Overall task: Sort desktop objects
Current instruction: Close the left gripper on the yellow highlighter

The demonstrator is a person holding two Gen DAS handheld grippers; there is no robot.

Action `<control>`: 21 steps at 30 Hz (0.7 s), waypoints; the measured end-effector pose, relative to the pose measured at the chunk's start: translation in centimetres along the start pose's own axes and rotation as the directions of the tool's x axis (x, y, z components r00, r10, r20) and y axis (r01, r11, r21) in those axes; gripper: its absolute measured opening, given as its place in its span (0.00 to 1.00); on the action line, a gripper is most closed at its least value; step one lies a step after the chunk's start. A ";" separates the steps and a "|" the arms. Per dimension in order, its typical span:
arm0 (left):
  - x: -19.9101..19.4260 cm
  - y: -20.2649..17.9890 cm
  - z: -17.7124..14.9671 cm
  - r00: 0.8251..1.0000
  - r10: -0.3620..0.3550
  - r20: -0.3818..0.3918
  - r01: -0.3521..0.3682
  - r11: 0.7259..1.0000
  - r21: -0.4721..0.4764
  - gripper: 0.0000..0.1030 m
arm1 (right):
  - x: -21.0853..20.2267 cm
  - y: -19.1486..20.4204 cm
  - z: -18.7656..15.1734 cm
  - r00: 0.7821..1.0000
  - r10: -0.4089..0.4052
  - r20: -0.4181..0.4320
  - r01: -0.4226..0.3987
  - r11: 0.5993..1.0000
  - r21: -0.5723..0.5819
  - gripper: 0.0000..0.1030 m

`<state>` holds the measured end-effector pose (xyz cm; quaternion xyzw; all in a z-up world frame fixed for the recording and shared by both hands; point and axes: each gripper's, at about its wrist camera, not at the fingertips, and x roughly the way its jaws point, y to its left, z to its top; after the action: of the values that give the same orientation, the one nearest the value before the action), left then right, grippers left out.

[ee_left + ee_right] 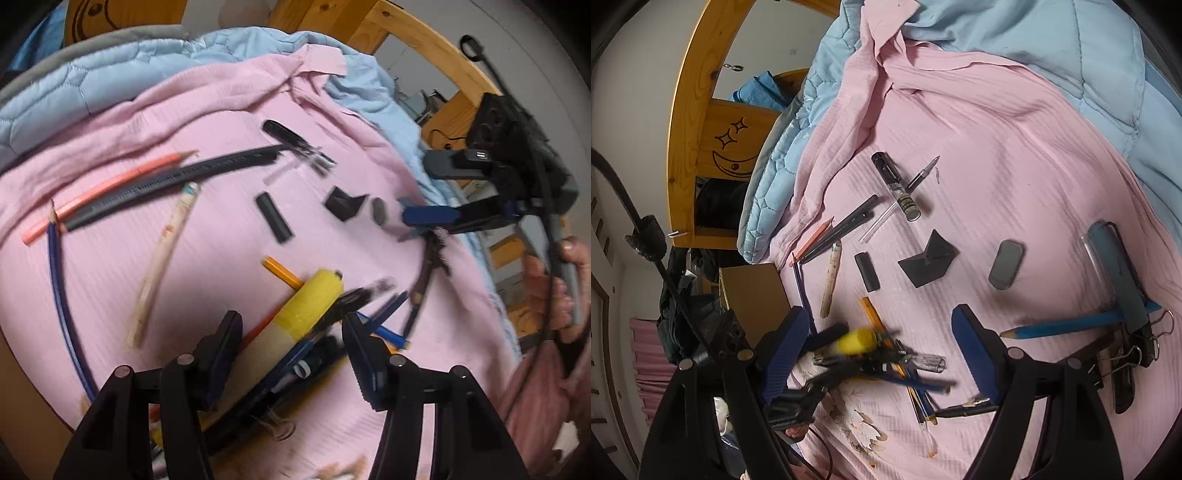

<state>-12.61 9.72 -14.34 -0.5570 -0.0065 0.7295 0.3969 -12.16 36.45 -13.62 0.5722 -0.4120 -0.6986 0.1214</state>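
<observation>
Yellow-capped tube (306,310) lay atop pen pile (317,354), between left gripper (291,354) pads, jaws half-open, not visibly pressing. Best grip: centre pads on tube, clear of pencils. Right gripper (882,358) wide, empty.

Your left wrist cam sits right behind the left gripper (291,354), angled steeply down and close over the pink sheet (229,258). Your right wrist cam looks down past the right gripper (882,354) from a bit further back. Both catch the yellow-capped tube (314,302) and the black folded paper (929,264) beyond the fingers.
</observation>
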 end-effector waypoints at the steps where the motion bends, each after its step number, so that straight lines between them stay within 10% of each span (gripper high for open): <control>1: -0.1 -0.1 0.0 1.000 -0.021 -0.001 0.020 1.000 -0.006 0.56 | 0.0 0.0 0.0 1.000 0.002 0.001 -0.002 1.000 0.000 0.79; 13: 0.5 -2.2 -2.5 0.996 0.032 -0.084 -0.029 0.999 0.045 0.56 | -0.3 -0.4 0.0 1.000 0.020 0.008 -0.020 1.000 0.006 0.79; 21: -0.5 -2.1 -3.3 0.991 -0.057 -0.120 0.045 0.993 -0.106 0.48 | 0.4 -1.8 -0.2 1.000 0.015 -0.003 -0.015 0.999 0.049 0.79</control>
<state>-8.72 9.47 -14.27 -0.6202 -0.0340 0.6822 0.3857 -11.57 37.24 -15.15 0.5732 -0.4329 -0.6864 0.1134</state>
